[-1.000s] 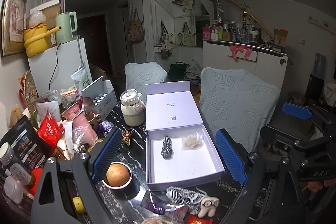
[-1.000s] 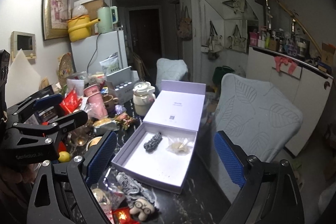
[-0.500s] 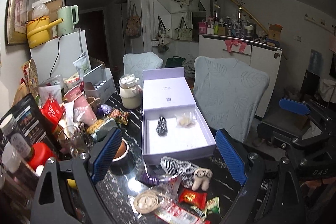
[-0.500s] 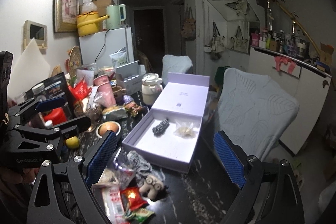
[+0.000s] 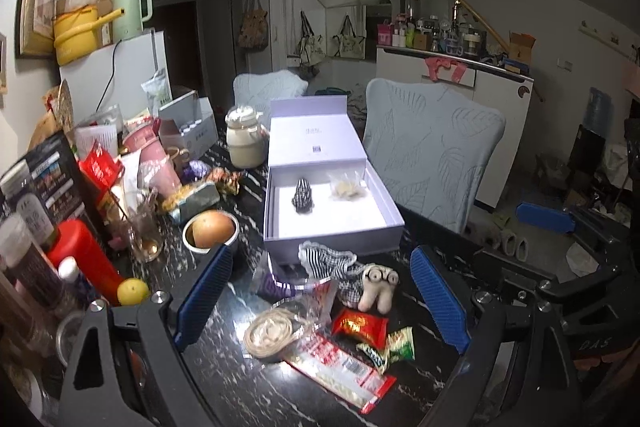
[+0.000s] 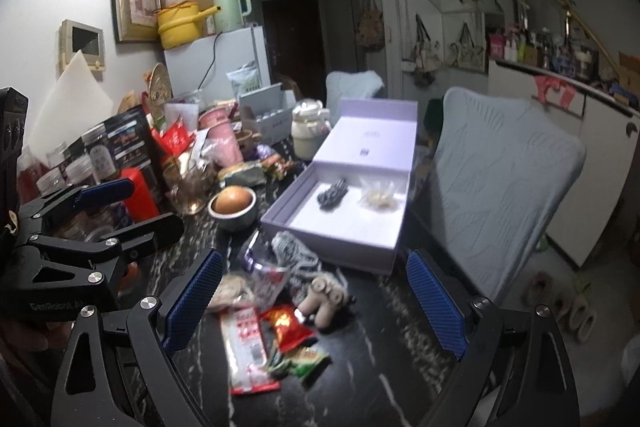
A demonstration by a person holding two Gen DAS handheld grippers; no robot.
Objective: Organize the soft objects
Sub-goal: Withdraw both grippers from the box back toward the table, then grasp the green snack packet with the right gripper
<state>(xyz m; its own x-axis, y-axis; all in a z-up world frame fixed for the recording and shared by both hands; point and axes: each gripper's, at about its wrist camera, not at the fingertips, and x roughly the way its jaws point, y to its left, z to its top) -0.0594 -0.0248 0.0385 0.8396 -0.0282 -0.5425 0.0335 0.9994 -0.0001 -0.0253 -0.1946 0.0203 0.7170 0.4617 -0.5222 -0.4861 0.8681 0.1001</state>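
An open lilac box (image 5: 394,217) (image 6: 360,251) sits on the dark marble table. Inside lie a black-and-white checked soft piece (image 5: 303,197) (image 6: 332,195) and a pale item in a clear bag (image 5: 347,189) (image 6: 380,198). In front of the box lie a striped cloth (image 5: 326,263) (image 6: 292,253) and a small beige plush with big eyes (image 5: 376,287) (image 6: 324,297). My left gripper (image 5: 320,301) is open and empty, above the table before the plush. My right gripper (image 6: 316,297) is open and empty, to its right.
Snack packets (image 5: 360,325) (image 6: 286,327) and a coiled band in a bag (image 5: 270,333) lie at the front. A bowl with a round fruit (image 5: 210,229) (image 6: 233,205), a glass, jars, a red bottle (image 5: 86,257) and clutter crowd the left. A covered chair (image 5: 432,147) stands right.
Both grippers have drawn back from the box and toward the table's front edge. The plush, striped cloth and snack packets have come into fuller view. Both stay open.
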